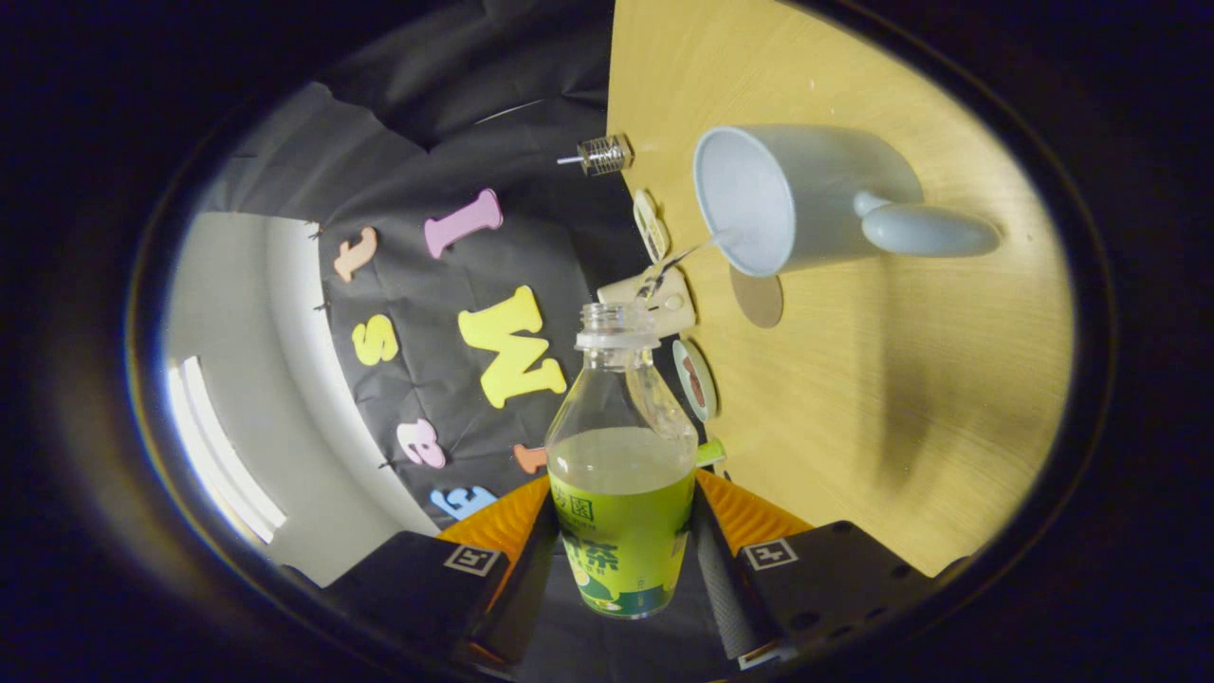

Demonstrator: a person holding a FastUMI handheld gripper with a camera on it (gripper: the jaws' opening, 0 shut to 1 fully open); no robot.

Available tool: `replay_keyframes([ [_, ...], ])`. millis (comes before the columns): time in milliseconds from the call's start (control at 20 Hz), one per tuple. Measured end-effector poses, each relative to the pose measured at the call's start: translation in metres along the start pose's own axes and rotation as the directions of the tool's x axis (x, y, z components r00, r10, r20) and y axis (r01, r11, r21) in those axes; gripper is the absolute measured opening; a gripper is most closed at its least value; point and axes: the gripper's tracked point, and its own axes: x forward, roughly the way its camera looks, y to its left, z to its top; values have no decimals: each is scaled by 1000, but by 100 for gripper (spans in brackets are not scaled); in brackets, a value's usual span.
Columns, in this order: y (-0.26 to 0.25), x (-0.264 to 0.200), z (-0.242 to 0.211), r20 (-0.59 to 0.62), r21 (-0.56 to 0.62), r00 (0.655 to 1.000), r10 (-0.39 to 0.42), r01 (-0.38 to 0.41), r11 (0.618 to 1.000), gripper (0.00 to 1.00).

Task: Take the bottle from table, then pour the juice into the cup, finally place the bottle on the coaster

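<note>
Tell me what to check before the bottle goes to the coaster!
1. Grip: gripper fingers press both sides of the bottle: ok.
2. Stream: a thin stream from the bottle's open mouth reaches the rim of the cup: ok.
3. Juice left: the bottle is about half full; whether enough is poured: cannot tell.
4. Cup standing steady on the table: ok.
5. Coaster lies bare beside the cup: ok.
6. Spills on the table: cannot tell.

Pretty dim overall, heavy fisheye bending near the edges. Bright glare off the ceiling light strip (223,455), soft shadow from the cup (806,194) across the counter (901,379). Center reasonably sharp.
</note>
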Motion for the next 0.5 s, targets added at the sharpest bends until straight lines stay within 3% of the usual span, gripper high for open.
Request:
replay_keyframes([
  [500, 19, -5, 7, 7, 123, 995, 95, -95, 988, 78],
])
